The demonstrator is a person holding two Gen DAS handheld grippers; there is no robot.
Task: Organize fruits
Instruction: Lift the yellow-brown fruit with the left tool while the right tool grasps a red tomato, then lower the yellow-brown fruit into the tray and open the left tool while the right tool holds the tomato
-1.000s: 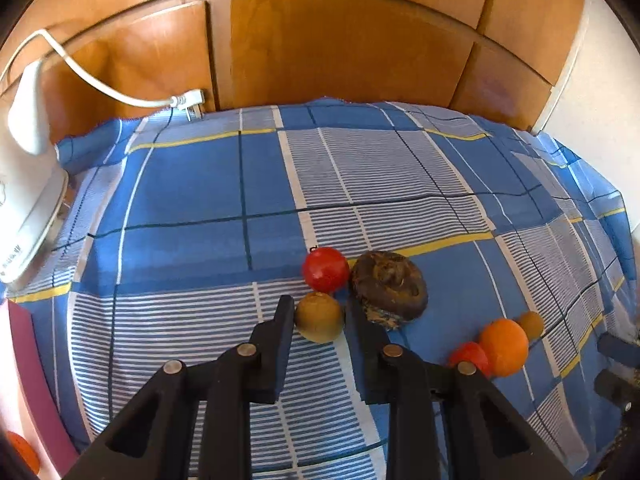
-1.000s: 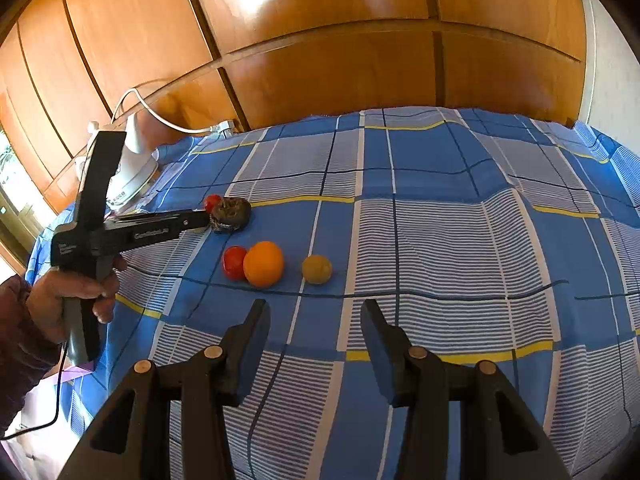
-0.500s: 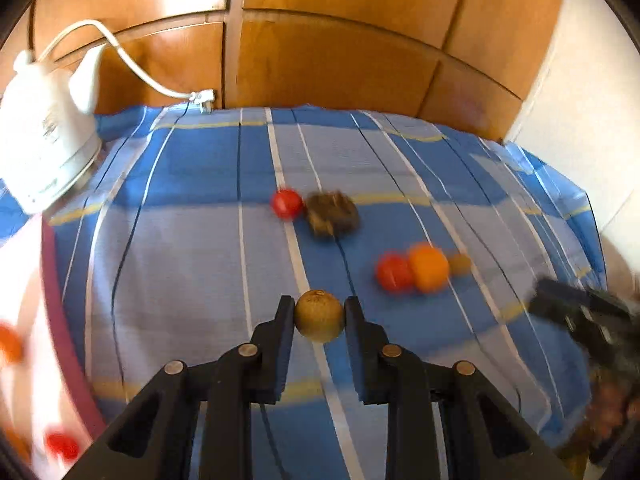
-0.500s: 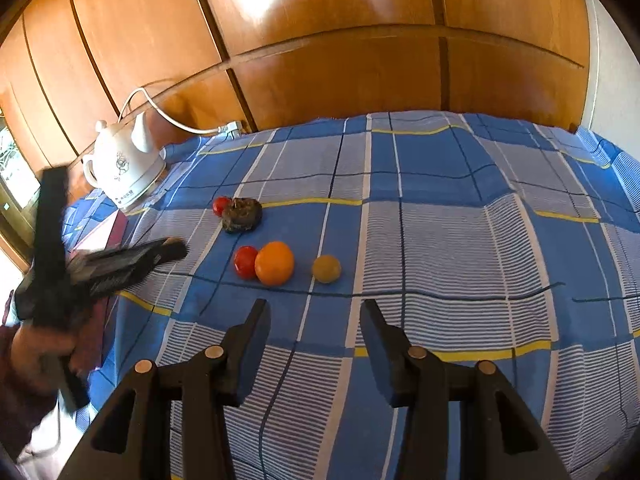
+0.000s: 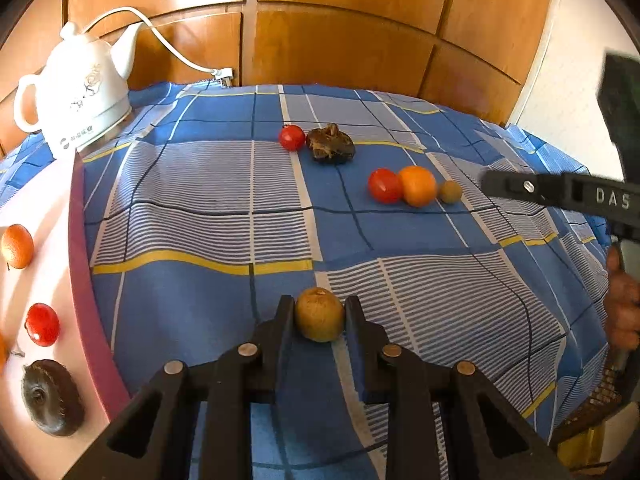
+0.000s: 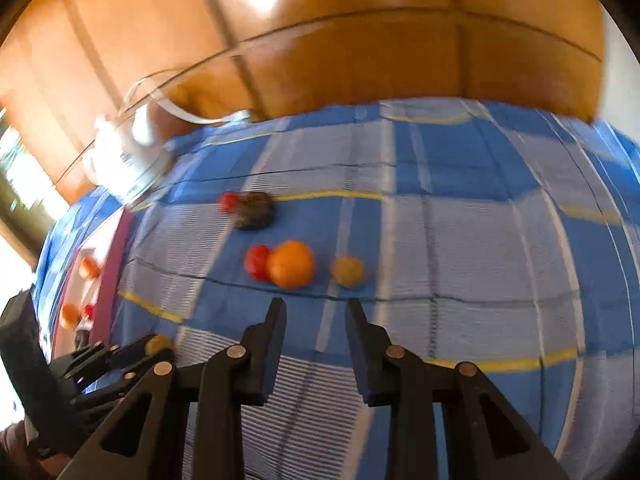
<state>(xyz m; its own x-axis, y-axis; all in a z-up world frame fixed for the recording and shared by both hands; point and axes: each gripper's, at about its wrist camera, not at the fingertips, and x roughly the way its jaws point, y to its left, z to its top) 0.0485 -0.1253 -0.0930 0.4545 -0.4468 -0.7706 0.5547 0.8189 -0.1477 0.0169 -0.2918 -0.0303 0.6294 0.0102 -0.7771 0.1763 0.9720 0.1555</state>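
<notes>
My left gripper (image 5: pixel 318 305) is shut on a round yellow-brown fruit (image 5: pixel 319 318) and holds it just above the blue checked cloth (image 5: pixel 200 216), near a pink tray (image 5: pixel 86 280). The tray holds an orange (image 5: pixel 16 246), a red tomato (image 5: pixel 42 324) and a dark brown fruit (image 5: pixel 50 396). On the cloth lie a tomato (image 5: pixel 291 137) beside a dark brown lump (image 5: pixel 330 145), then a tomato (image 5: pixel 385 185), an orange (image 5: pixel 418 185) and a small yellowish fruit (image 5: pixel 451 191) in a row. My right gripper (image 6: pixel 315 312) hovers short of that row, its jaws closing with nothing between them.
A white kettle (image 5: pixel 80 92) with a cord stands at the back left, beside the tray. Wooden wall panels (image 5: pixel 340 52) rise behind the cloth. A person's hand (image 5: pixel 622 312) grips the right tool at the right edge. The right wrist view is blurred.
My left gripper has carried the yellow-brown fruit away from the tomato and dark lump, toward the pink tray. The right gripper's jaws have narrowed and it has edged closer to the row of fruit.
</notes>
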